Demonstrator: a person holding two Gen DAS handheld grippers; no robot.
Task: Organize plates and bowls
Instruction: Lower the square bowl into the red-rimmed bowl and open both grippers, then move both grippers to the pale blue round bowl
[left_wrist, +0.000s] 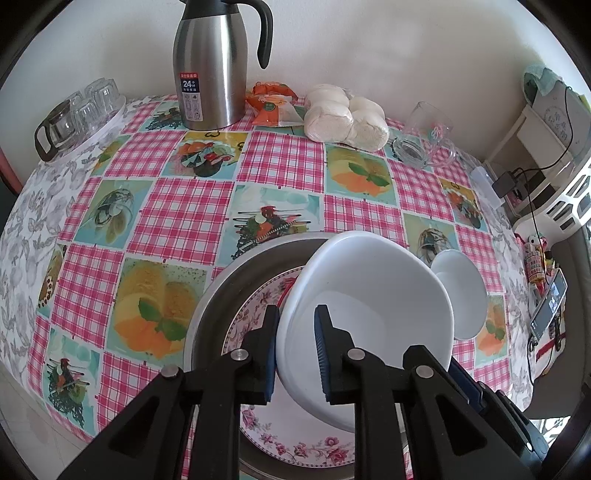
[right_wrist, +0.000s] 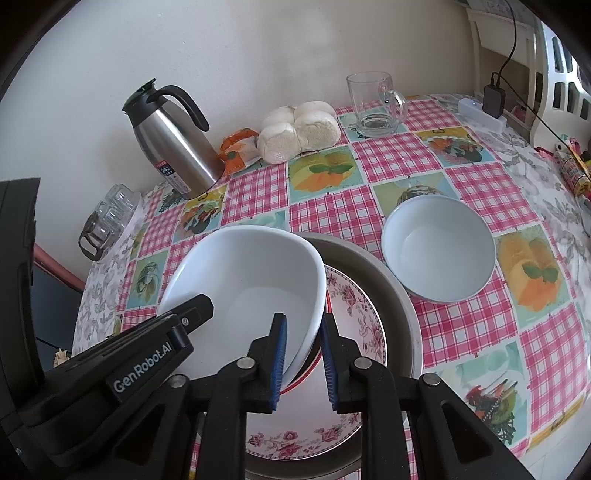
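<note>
Here, the left gripper (left_wrist: 295, 354) had its blue-padded fingers (left_wrist: 322, 350) pinching the near-left rim of a large white bowl (left_wrist: 373, 317), one finger inside the bowl and the other outside it, so that the bowl stood tilted above a floral plate (left_wrist: 295, 446). The right gripper (right_wrist: 303, 362) gripped the opposite rim of the same bowl (right_wrist: 251, 291) in like fashion, its left finger (right_wrist: 279, 365) within the bowl and its right finger outside, against the wall. The floral plate (right_wrist: 347, 299) lay inside a round metal tray (right_wrist: 391, 291) directly below and just ahead of both pairs of fingers. A smaller white bowl (right_wrist: 437, 247) rested upright on the checked worktop (right_wrist: 476, 317) ahead and to the right of the right fingers, just beside the tray's rim; in the left wrist view it (left_wrist: 460, 295) appeared just beyond the right edge of the held bowl. Far ahead of the fingers, near the wall, stood a steel thermos jug (left_wrist: 210, 70), an orange packet (left_wrist: 273, 105), a bag of white buns (left_wrist: 345, 116) and a glass mug (right_wrist: 373, 103); upturned glasses (left_wrist: 92, 103) sat far ahead to the left.
</note>
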